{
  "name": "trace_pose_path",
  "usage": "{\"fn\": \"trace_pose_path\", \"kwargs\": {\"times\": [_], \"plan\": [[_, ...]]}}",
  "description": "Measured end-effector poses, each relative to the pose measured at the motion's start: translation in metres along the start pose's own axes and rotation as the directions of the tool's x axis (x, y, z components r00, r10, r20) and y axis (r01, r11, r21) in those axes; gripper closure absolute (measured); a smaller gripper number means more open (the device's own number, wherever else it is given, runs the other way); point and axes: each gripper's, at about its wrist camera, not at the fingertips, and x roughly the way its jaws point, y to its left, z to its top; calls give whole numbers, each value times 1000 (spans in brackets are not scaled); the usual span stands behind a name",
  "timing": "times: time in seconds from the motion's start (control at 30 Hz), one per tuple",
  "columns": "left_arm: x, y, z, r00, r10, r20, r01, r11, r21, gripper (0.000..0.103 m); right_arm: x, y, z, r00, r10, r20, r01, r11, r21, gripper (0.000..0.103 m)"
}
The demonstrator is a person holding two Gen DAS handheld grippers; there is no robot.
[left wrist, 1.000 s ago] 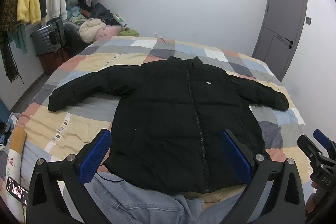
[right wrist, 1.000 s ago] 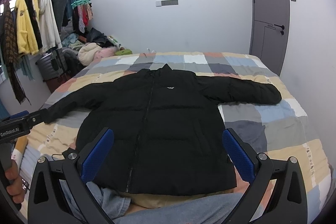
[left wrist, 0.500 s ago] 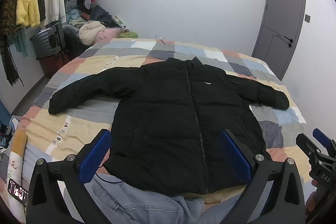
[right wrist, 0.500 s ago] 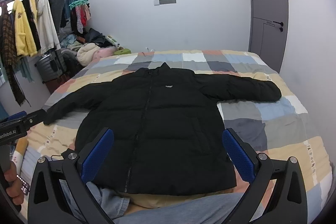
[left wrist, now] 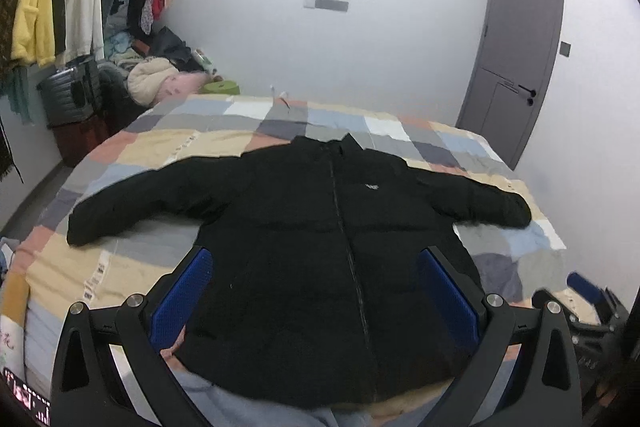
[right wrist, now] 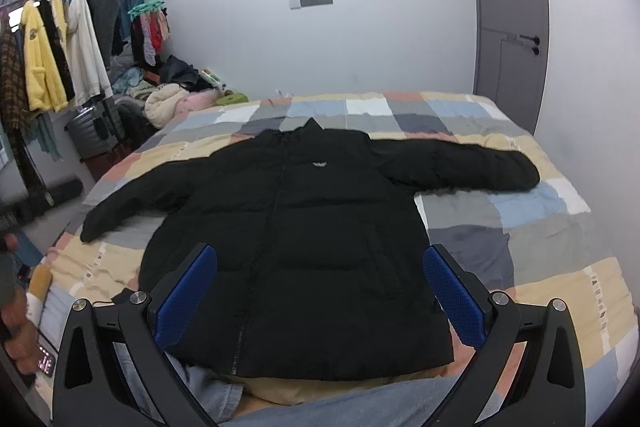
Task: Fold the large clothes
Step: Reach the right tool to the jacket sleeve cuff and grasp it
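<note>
A black puffer jacket (left wrist: 320,247) lies flat, front up and zipped, on the patchwork bed (left wrist: 132,259), with both sleeves spread out to the sides. It also shows in the right wrist view (right wrist: 304,227). My left gripper (left wrist: 316,287) is open and empty, held above the jacket's hem. My right gripper (right wrist: 320,283) is open and empty, also held above the hem near the bed's front edge. The right gripper also shows at the right edge of the left wrist view (left wrist: 588,303).
Light blue jeans (right wrist: 208,387) lie under the hem at the bed's front edge. A clothes rack with hanging garments (left wrist: 52,7), a dark suitcase (left wrist: 68,95) and a pile of clothes stand left of the bed. A grey door (right wrist: 508,19) is at the back right.
Both grippers have tilted up slightly, so the jacket sits lower in both views. The jacket has not moved, and both grippers stay open.
</note>
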Motion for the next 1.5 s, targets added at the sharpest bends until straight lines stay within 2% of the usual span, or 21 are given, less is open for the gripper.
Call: {"fn": "trace_pose_path", "kwargs": {"times": [0.1, 0.17, 0.37, 0.43, 0.6, 0.73, 0.87, 1.0, 1.1, 1.23, 1.5], "plan": [[13, -2, 0, 999, 44, -10, -43, 997, 60, 0, 14, -10, -1, 1000, -1, -15, 1, 1000, 21, 0], [21, 1, -3, 998, 61, -10, -61, 996, 59, 0, 21, -17, 0, 1000, -2, -17, 2, 999, 36, 0], [51, 11, -2, 998, 51, -31, -50, 998, 50, 0, 35, -41, 16, 1000, -18, 12, 17, 998, 52, 0], [65, 11, 0, 998, 68, -4, -68, 996, 64, 0, 37, -50, 24, 995, -84, 45, 83, 996, 41, 0], [110, 18, 3, 996, 77, 34, -79, 994, 69, 0, 48, -77, 39, 992, -104, 71, 100, 993, 55, 0], [141, 27, -3, 1000, 11, -3, -11, 1000, 19, 0, 62, -102, 49, 990, -110, 83, 105, 992, 64, 0], [152, 29, -5, 1000, 23, 17, -24, 999, 22, 0, 80, -128, 56, 991, -114, 75, 108, 991, 82, 0], [159, 36, -9, 1000, -11, 18, 11, 1000, -7, 0, 103, -159, 62, 989, -134, 70, 128, 988, 88, 0], [165, 42, -12, 999, -26, 26, 27, 999, -29, 0, 123, -182, 63, 975, -198, 98, 190, 978, 82, 0], [173, 46, -16, 999, -37, 32, 38, 999, -34, 0, 149, -207, 60, 964, -244, 105, 240, 970, 50, 0], [198, 48, -22, 998, -59, -29, 57, 996, -62, 0, 202, -275, 48, 978, -207, 17, 200, 959, 201, 0]]}}
